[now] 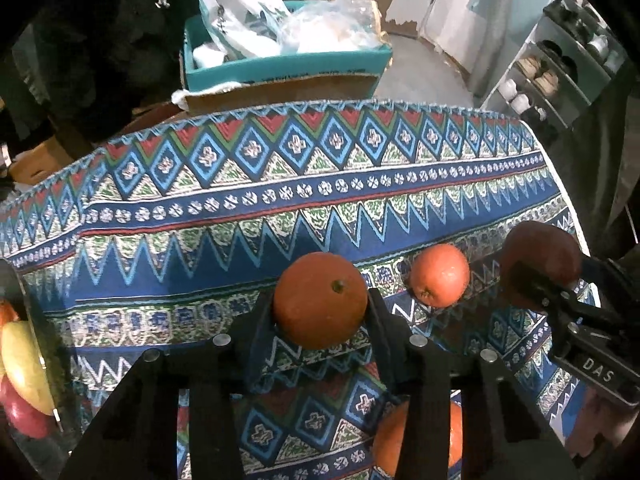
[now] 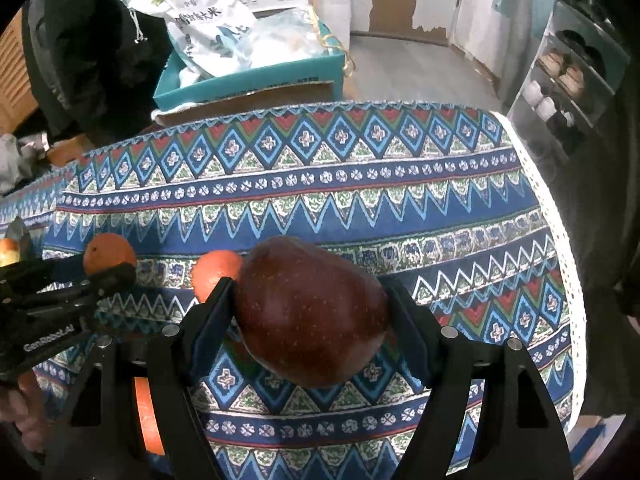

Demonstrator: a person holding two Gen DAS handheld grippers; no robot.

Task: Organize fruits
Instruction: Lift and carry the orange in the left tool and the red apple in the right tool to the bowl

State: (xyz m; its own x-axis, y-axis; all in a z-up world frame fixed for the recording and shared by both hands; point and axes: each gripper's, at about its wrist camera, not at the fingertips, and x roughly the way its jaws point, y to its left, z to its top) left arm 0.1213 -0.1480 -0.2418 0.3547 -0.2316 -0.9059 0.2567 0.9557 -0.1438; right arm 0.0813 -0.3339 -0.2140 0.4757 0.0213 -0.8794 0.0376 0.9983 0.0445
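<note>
At the lower centre of its view, the left gripper (image 1: pixel 320 308) is clamped on an orange (image 1: pixel 320 300). The right gripper (image 2: pixel 310 316) grips a dark red apple (image 2: pixel 312 316) at centre frame, over the patterned tablecloth (image 2: pixel 360 200).

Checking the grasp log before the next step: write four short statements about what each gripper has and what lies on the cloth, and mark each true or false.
1. The left gripper is shut on an orange. True.
2. The right gripper is open with nothing in it. False: it is shut on a dark red apple.
3. A smaller orange lies on the patterned tablecloth. True.
4. The tablecloth is plain white. False: blue, red and green pattern.
</note>
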